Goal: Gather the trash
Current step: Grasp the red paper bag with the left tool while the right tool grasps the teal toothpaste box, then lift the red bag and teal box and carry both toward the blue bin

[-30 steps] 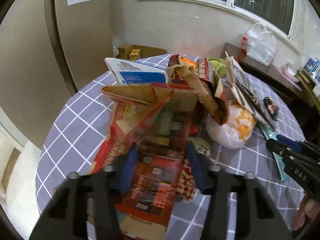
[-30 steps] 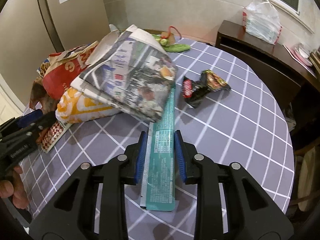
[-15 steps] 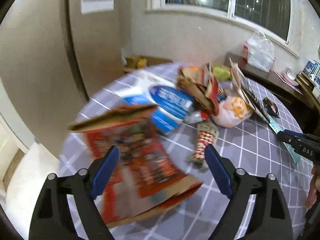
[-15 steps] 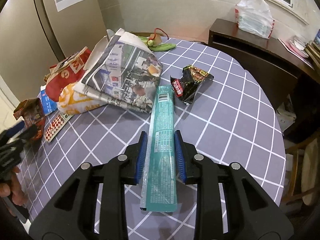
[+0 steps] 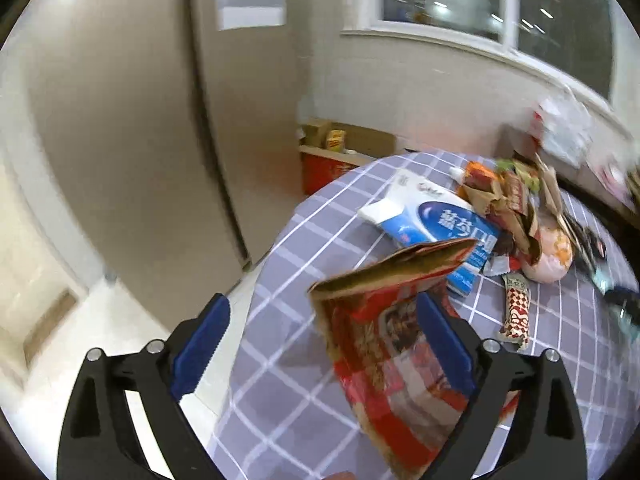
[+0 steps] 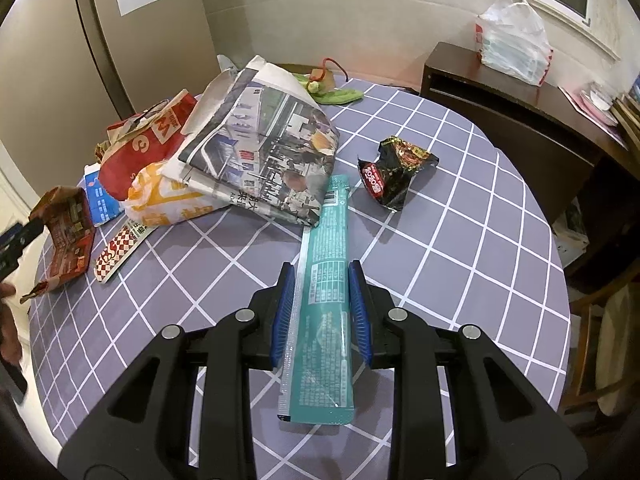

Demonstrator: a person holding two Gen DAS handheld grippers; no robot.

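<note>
The long teal plastic snack wrapper point(image 6: 326, 300) lies flat on the tabletop point(image 6: 460, 240), pinched between the right tool point(image 6: 322, 312) pads. It looks light, thin and slippery, so hold its middle. The left tool point(image 5: 320, 344) has just been spreading wide; the red cardboard box point(image 5: 396, 344) sits loose between them.

Probably home dining room: clothed table point(image 6: 460, 216), window point(image 5: 444, 0)

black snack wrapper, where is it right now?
In the right wrist view the black snack wrapper lies crumpled on the table, right of the folded newspaper and just beyond the teal packet.
</note>
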